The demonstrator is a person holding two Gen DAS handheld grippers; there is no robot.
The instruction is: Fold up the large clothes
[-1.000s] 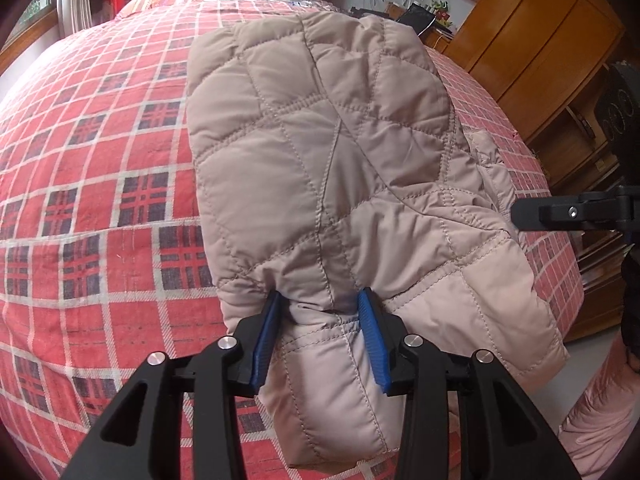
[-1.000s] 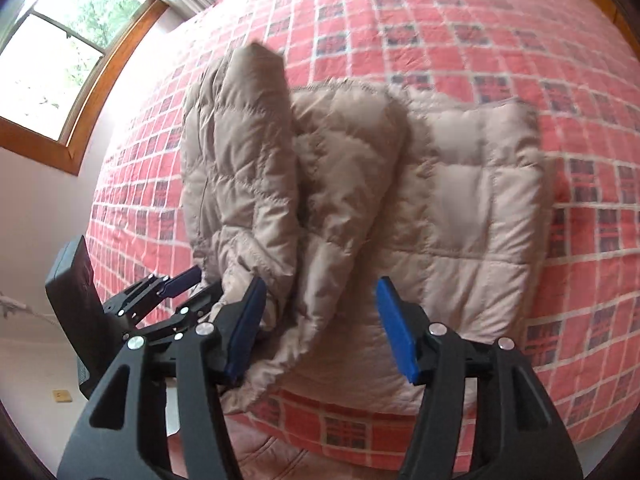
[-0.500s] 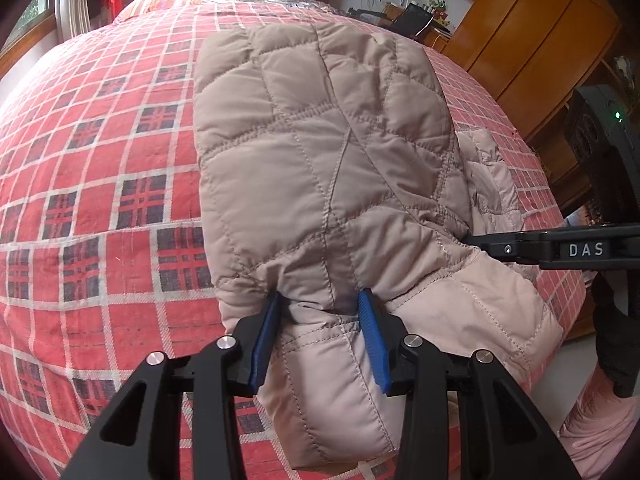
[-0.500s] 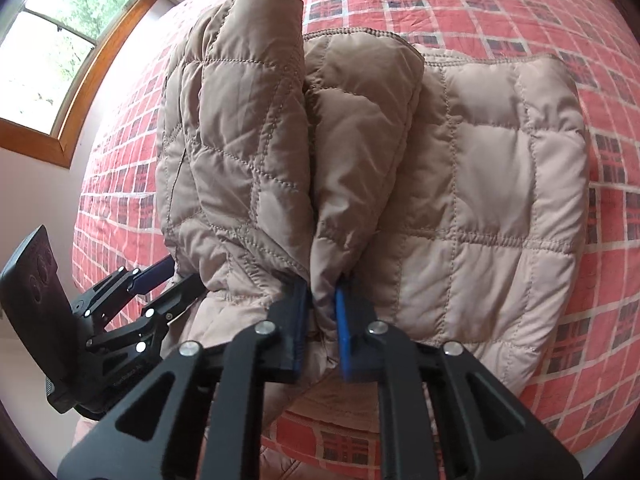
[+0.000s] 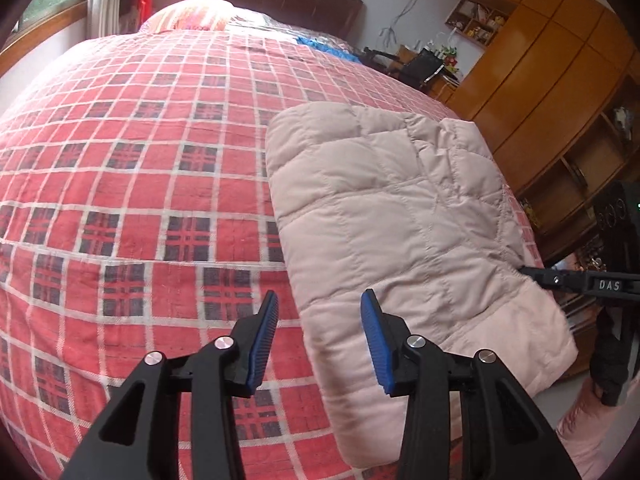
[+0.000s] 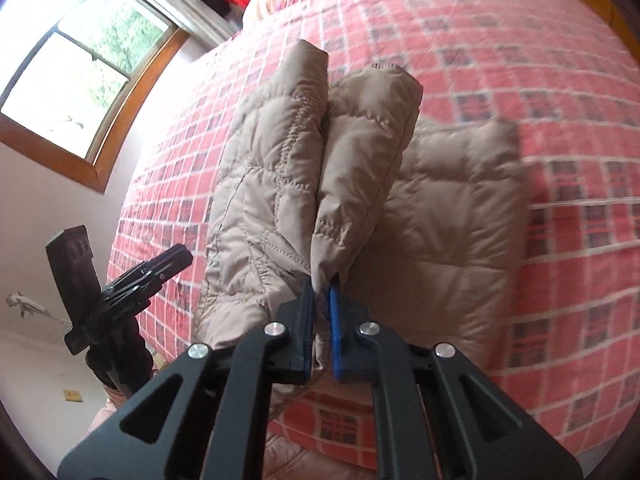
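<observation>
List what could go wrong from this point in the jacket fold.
1. Only the right gripper is shut on the quilted jacket; the left gripper is open and off the fabric, so the puffy layers may spring open or sag unevenly.
2. The pinch is on a thin edge of fabric, which might slip out.
3. The jacket lies near the edge of the bed, so it could slide off.

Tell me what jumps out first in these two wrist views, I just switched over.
The beige quilted jacket dominates, lying folded on the red plaid bedspread near the bed's right edge. The right gripper is clamped on a raised fold of it, lifting two puffy layers upright. The left gripper hangs open, one finger over the jacket's left edge, holding nothing.
</observation>
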